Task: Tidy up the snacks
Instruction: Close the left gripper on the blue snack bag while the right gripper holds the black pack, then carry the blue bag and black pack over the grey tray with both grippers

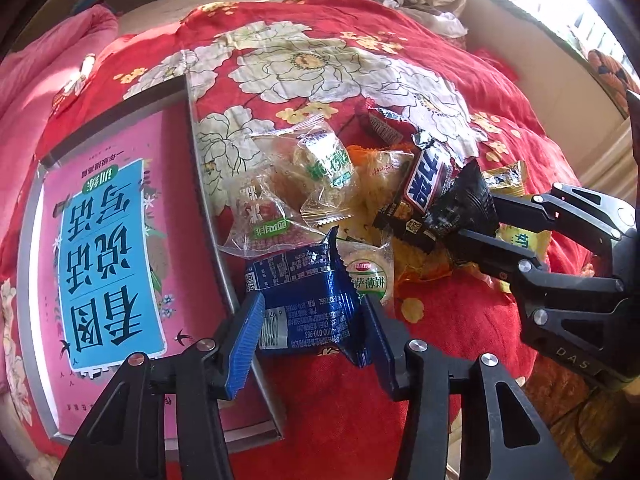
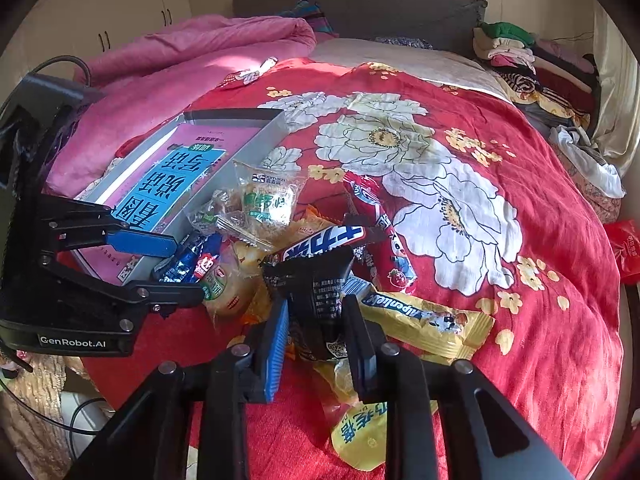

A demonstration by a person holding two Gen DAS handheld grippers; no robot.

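A pile of snack packets lies on the red flowered bedspread (image 1: 328, 60). My left gripper (image 1: 312, 320) is shut on a blue foil packet (image 1: 304, 300), which also shows in the right wrist view (image 2: 188, 262). My right gripper (image 2: 316, 332) is shut on a black packet (image 2: 320, 292), which also shows in the left wrist view (image 1: 456, 204). A Snickers bar (image 2: 324, 242), clear cracker packets (image 2: 266, 200), a red tube snack (image 2: 380, 232) and a yellow Alpenliebe packet (image 2: 428, 316) lie in the pile. A grey box (image 1: 208, 200) with a pink book (image 1: 104, 248) in it stands left of the pile.
A pink quilt (image 2: 180, 56) lies at the back left. Folded clothes (image 2: 516, 52) are stacked at the back right by the headboard (image 2: 360, 4). The bed edge is near me, with cables (image 2: 80, 420) below on the left.
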